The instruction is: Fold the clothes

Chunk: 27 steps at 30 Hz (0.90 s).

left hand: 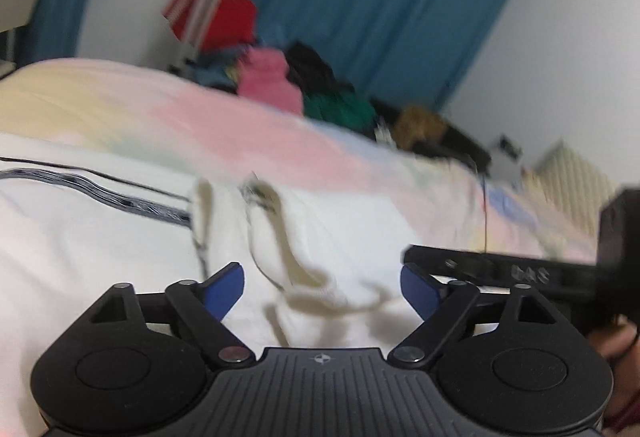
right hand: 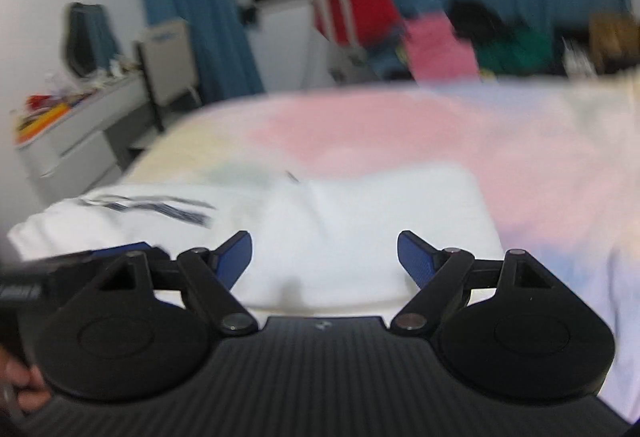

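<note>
1. Directly ahead of your left gripper (left hand: 322, 285), in the left wrist view, a white garment (left hand: 120, 237) lies on the pastel bedspread (left hand: 240, 117). Its fingers are spread wide and hold nothing. The garment's rumpled collar (left hand: 304, 277) sits between the fingertips, and its dark stripe (left hand: 100, 193) runs off leftward from that collar.

2. Seen from the right wrist, your right gripper (right hand: 324, 253) is also spread and empty. The garment (right hand: 360, 221) lies just beyond it, long axis crosswise, its stripe (right hand: 160, 209) left of the collar side.

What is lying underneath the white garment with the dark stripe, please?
The white garment lies on a pastel pink, yellow and blue bed cover, visible around it. What is directly beneath the garment is covered.
</note>
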{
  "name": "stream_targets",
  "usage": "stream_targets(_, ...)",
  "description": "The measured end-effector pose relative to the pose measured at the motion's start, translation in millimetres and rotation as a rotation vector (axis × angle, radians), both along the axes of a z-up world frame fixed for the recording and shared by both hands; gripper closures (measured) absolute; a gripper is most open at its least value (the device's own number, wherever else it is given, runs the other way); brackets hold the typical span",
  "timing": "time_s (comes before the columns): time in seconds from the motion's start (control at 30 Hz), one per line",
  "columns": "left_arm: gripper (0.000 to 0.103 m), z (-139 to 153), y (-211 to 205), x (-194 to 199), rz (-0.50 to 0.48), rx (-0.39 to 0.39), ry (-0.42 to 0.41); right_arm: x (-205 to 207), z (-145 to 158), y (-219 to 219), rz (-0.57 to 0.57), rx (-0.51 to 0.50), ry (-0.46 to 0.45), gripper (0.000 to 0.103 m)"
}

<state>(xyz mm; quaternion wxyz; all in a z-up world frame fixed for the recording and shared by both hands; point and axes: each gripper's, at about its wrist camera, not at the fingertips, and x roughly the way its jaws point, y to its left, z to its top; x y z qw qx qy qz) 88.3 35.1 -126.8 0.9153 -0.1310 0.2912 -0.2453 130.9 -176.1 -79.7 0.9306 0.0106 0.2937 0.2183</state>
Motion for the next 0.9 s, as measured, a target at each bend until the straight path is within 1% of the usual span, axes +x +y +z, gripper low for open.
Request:
stream_targets(0.07, 0.021, -10.0, -12.4, 6.7, -0.024, 0.071, -0.012, 8.6, -3.8, -6.9, -0.042, 0.024, 0.024, 0.021)
stream_targets(0.1, 0.024, -15.6, -16.6, 9.5, -0.046, 0.086, -0.012, 12.9, -5.8, -10.4, -0.063, 0.036, 0.036, 0.021)
stream_targets(0.2, 0.040, -30.9, -28.3, 15.3, -0.111, 0.119, 0.006, 25.9, -11.5, -20.8, -0.126, 0.072, 0.073, 0.021)
stream_targets(0.23, 0.041, -35.3, -31.9, 14.6, -0.115, 0.143, 0.004, 30.2, -13.4, -24.3, -0.146, 0.084, 0.085, 0.021)
stream_targets(0.27, 0.045, -38.0, -33.8, 13.4, -0.113, 0.164, -0.010, 34.5, -15.4, -27.8, -0.167, 0.096, 0.097, 0.021)
stream_targets(0.3, 0.057, -38.7, -33.6, 11.4, -0.105, 0.175, -0.028, 38.8, -17.3, -31.2, -0.188, 0.108, 0.109, 0.021)
stream_targets(0.33, 0.065, -39.4, -33.3, 9.4, -0.096, 0.186, -0.047, 43.2, -19.2, -34.7, -0.209, 0.120, 0.121, 0.021)
stream_targets(0.37, 0.080, -38.3, -31.9, 8.3, -0.091, 0.177, -0.055, 47.5, -21.1, -38.2, -0.230, 0.132, 0.134, 0.021)
stream_targets(0.4, 0.086, -37.2, -30.5, 7.2, -0.085, 0.168, -0.062, 51.8, -23.1, -41.6, -0.251, 0.144, 0.146, 0.021)
stream_targets(0.43, 0.091, -36.4, -30.7, 4.7, -0.097, 0.158, -0.051, 52.9, -23.7, -42.4, -0.261, 0.150, 0.144, 0.021)
stream_targets(0.47, 0.092, -35.6, -31.0, 2.3, -0.108, 0.149, -0.040, 51.7, -24.6, -45.6, -0.266, 0.155, 0.141, 0.021)
stream_targets(0.57, 0.099, -33.3, -31.7, -5.0, -0.142, 0.120, -0.007, 47.7, -21.0, -50.2, -0.280, 0.166, 0.119, 0.021)
stream_targets(0.67, 0.099, -30.9, -32.4, -12.3, -0.175, 0.091, 0.025, 42.5, -15.9, -51.6, -0.290, 0.163, 0.090, 0.022)
stream_targets(0.73, 0.099, -29.3, -32.8, -17.1, -0.198, 0.072, 0.047, 40.4, -15.3, -49.9, -0.294, 0.140, 0.086, 0.022)
stream_targets(0.8, 0.098, -27.8, -33.3, -22.0, -0.220, 0.053, 0.069, 40.3, -20.0, -46.4, -0.296, 0.112, 0.094, 0.022)
stream_targets(0.87, 0.095, -26.2, -33.8, -26.9, -0.242, 0.034, 0.091, 40.9, -25.4, -42.7, -0.295, 0.084, 0.103, 0.022)
stream_targets(0.9, 0.093, -26.9, -33.4, -26.4, -0.235, 0.032, 0.092, 42.1, -28.6, -40.5, -0.294, 0.066, 0.105, 0.022)
